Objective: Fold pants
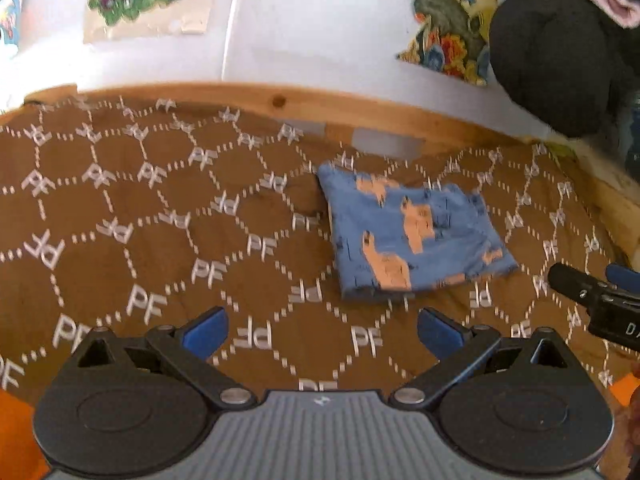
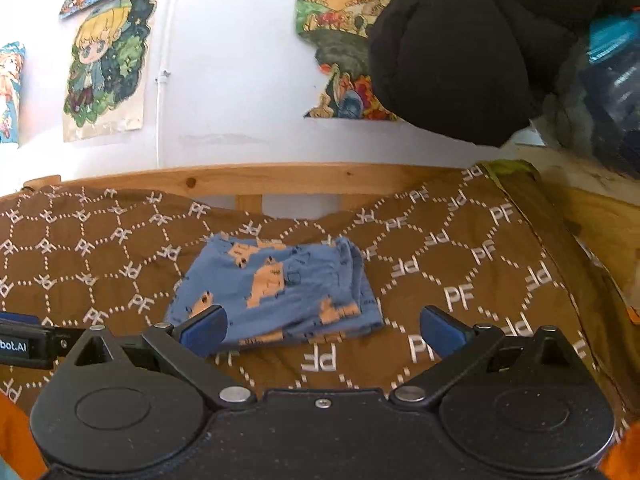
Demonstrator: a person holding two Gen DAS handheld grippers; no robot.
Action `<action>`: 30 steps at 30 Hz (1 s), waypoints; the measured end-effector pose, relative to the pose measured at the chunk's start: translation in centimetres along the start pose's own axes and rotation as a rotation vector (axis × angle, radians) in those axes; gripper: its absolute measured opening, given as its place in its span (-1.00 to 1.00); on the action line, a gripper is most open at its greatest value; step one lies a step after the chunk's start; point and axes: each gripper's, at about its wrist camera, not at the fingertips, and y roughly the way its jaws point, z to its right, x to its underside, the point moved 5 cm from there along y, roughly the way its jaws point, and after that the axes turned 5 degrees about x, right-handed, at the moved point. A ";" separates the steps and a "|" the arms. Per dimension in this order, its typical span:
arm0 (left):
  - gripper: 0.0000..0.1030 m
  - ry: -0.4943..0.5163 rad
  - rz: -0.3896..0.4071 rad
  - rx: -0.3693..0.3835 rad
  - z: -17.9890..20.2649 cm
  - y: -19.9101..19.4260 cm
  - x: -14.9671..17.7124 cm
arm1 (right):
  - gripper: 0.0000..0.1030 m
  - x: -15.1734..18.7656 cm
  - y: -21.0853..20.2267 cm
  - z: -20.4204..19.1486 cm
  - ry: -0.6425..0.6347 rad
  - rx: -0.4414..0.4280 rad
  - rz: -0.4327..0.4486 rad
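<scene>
The blue pants [image 1: 412, 236] with orange animal print lie folded into a small flat square on the brown patterned bedspread [image 1: 160, 240]. They also show in the right wrist view [image 2: 280, 292]. My left gripper [image 1: 322, 334] is open and empty, held back from the near edge of the pants. My right gripper [image 2: 323, 330] is open and empty, just in front of the near edge of the pants. The right gripper's finger [image 1: 580, 286] shows at the right of the left wrist view, to the right of the pants.
A wooden bed rail [image 2: 260, 178] runs along the far edge below a white wall with cartoon posters [image 2: 106, 68]. A large black plush toy [image 2: 460, 52] sits at the far right. An orange surface [image 1: 16, 432] lies at the near left corner.
</scene>
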 end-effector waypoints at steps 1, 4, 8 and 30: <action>0.99 0.003 -0.012 -0.005 0.0 0.1 0.3 | 0.99 0.4 -0.2 0.1 0.004 0.008 -0.009; 0.99 0.012 -0.018 -0.009 0.0 0.3 0.9 | 0.99 1.3 -0.5 0.5 0.023 0.023 -0.028; 0.99 0.019 -0.007 -0.022 -0.2 0.5 1.4 | 0.99 2.2 -0.8 0.8 0.039 0.028 -0.023; 0.99 0.073 0.000 -0.042 -0.5 0.8 2.1 | 0.99 3.4 -0.3 0.8 0.078 0.017 -0.043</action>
